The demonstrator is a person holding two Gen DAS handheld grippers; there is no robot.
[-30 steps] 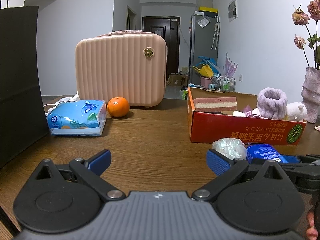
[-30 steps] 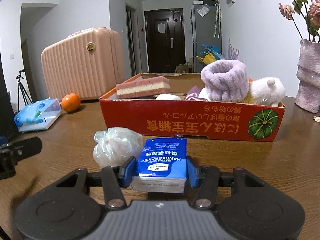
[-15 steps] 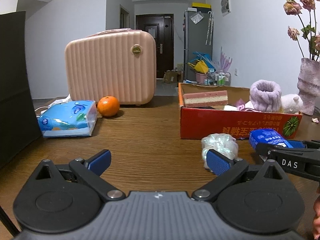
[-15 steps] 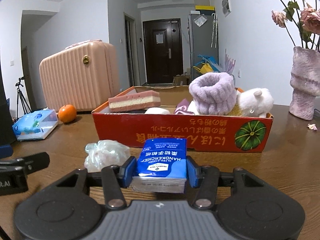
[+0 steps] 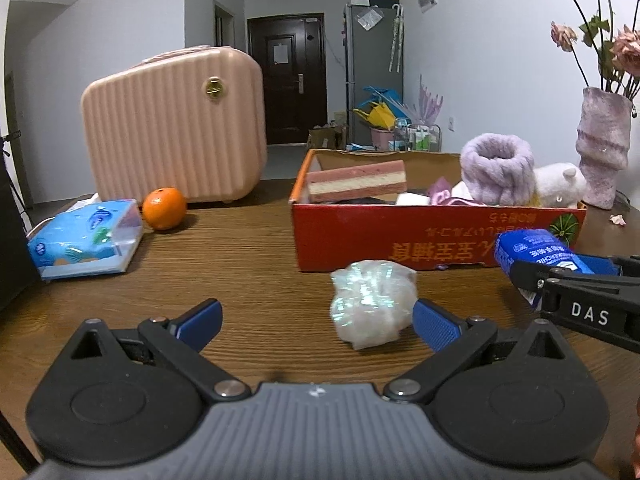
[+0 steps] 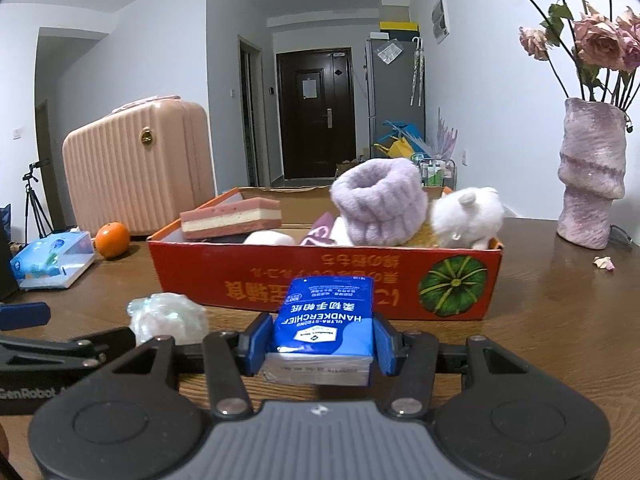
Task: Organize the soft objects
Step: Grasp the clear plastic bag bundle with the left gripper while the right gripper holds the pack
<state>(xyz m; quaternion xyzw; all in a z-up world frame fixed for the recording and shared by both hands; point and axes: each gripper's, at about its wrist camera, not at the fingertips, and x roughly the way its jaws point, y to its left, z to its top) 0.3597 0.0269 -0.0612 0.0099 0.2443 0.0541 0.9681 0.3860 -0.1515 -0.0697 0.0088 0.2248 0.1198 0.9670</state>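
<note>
Clearly light and yielding: blue handkerchief pack (image 6: 325,328), film-wrapped paper, pinched across its width by the right gripper (image 6: 320,344), fingers (image 6: 256,342) narrowed onto both long sides, near end hanging out toward the camera. Held just in front of the red box (image 6: 400,280), below its rim. Squashes under pressure, with a slick wrapper, so probably best kept gripped mid-length as now, no harder.

Just in front of the red box too, at its left end, lying on the counter (image 5: 248,264): crumpled clear plastic bag (image 5: 370,308), near weightless by the look of it, springy, shapeless, likely to slide or puff away at a nudge. Touching or all but touching the inner face of one blue finger (image 5: 434,326) of the left gripper (image 5: 316,320); fingers spread wide, nothing clamped, bag off-centre in the gap. Worth centring first, then closing across the thickest bunch of film, deep enough to gather folds, not skin.

Already inside the red box: striped sponge (image 6: 230,222), purple fluffy band (image 6: 378,200), white plush toy (image 6: 466,216).
</note>
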